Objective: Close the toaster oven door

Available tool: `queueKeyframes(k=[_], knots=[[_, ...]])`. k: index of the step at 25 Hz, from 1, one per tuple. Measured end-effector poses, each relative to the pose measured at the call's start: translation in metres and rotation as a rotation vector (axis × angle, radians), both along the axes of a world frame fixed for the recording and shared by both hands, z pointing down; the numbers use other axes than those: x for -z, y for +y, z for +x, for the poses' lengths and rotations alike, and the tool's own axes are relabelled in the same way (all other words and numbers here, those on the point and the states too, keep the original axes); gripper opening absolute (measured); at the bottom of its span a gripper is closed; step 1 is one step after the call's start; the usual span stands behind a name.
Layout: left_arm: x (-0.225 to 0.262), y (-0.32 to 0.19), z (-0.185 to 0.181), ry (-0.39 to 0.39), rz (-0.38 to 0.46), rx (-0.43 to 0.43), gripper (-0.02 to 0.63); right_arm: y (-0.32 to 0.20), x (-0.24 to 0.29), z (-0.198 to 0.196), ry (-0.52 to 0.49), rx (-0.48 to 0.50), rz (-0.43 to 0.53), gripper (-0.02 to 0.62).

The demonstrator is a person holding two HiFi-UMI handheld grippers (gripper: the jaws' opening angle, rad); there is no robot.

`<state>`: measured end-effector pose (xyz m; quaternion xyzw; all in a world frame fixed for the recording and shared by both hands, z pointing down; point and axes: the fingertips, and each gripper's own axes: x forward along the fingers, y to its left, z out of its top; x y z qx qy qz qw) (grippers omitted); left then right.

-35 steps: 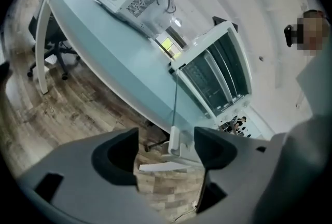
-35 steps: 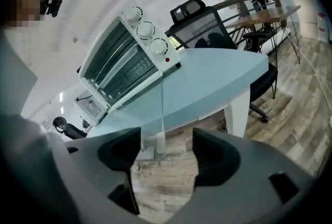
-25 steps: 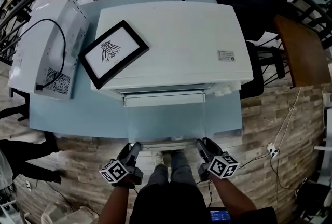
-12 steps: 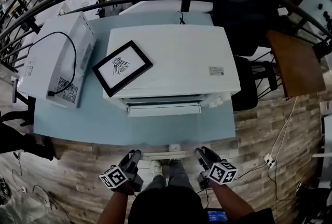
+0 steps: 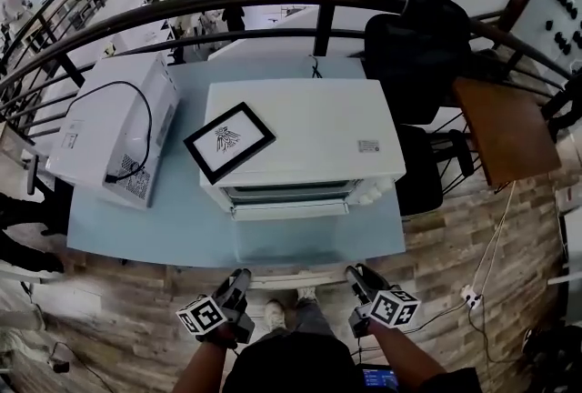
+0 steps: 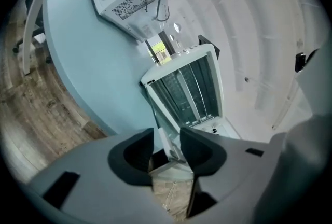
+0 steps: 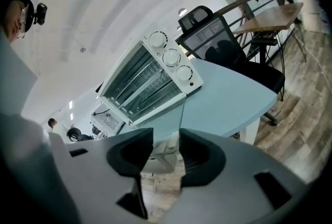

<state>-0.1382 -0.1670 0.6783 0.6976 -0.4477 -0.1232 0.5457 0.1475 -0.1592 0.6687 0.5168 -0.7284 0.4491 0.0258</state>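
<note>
The white toaster oven (image 5: 300, 132) stands on the pale blue table (image 5: 164, 227), its glass door (image 5: 293, 241) folded out toward me. The white door handle (image 5: 296, 277) runs along the door's near edge. My left gripper (image 5: 239, 284) holds the handle's left end and my right gripper (image 5: 356, 278) its right end. In the left gripper view the handle (image 6: 164, 140) sits between the pads; those jaws have just been closing onto it. The right gripper view has the handle (image 7: 168, 149) pinched the same way, below the oven's open front (image 7: 140, 85).
A black-framed picture (image 5: 229, 142) lies on the oven's top. A second white appliance (image 5: 123, 132) with a black cable sits at the table's left. A black chair (image 5: 414, 45) and a wooden table (image 5: 505, 127) stand to the right, a dark railing (image 5: 273, 0) behind.
Both grippers have risen, staying at the handle's two ends, and the door's near edge has come up with them. The left jaws have narrowed onto the handle.
</note>
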Motion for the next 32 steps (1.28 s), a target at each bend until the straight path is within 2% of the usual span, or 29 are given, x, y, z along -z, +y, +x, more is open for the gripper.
queueKeyframes(k=[4,7,11,12,15,18,22,26,28,32], knots=[[0.013,-0.007,-0.004,-0.006,0.015,0.007,0.153,-0.008,0.015,0.002,-0.045,-0.017,0.016,0.160],[0.032,-0.020,-0.005,0.030,0.056,0.008,0.155,-0.019,0.032,0.002,-0.104,-0.027,0.036,0.172],[0.044,-0.027,-0.011,0.025,0.034,0.014,0.175,-0.025,0.048,0.001,-0.155,-0.034,0.029,0.186],[0.050,-0.031,-0.007,0.068,0.041,0.016,0.178,-0.027,0.051,0.001,-0.174,-0.036,0.028,0.187],[0.077,-0.045,0.009,0.289,0.067,0.034,0.187,-0.036,0.063,0.002,-0.254,-0.045,0.050,0.196],[0.087,-0.058,0.007,0.357,0.070,0.053,0.209,-0.046,0.078,0.004,-0.306,-0.038,0.099,0.216],[0.094,-0.069,0.001,0.405,0.050,0.087,0.227,-0.050,0.089,0.001,-0.320,-0.009,0.154,0.250],[0.099,-0.079,0.000,0.443,0.021,0.117,0.239,-0.050,0.086,-0.014,-0.335,0.062,0.156,0.282],[0.102,-0.083,-0.001,0.448,0.013,0.124,0.247,-0.048,0.084,-0.024,-0.354,0.097,0.156,0.279],[0.106,-0.091,-0.004,0.472,0.002,0.141,0.255,-0.054,0.085,-0.030,-0.424,0.104,0.167,0.222]])
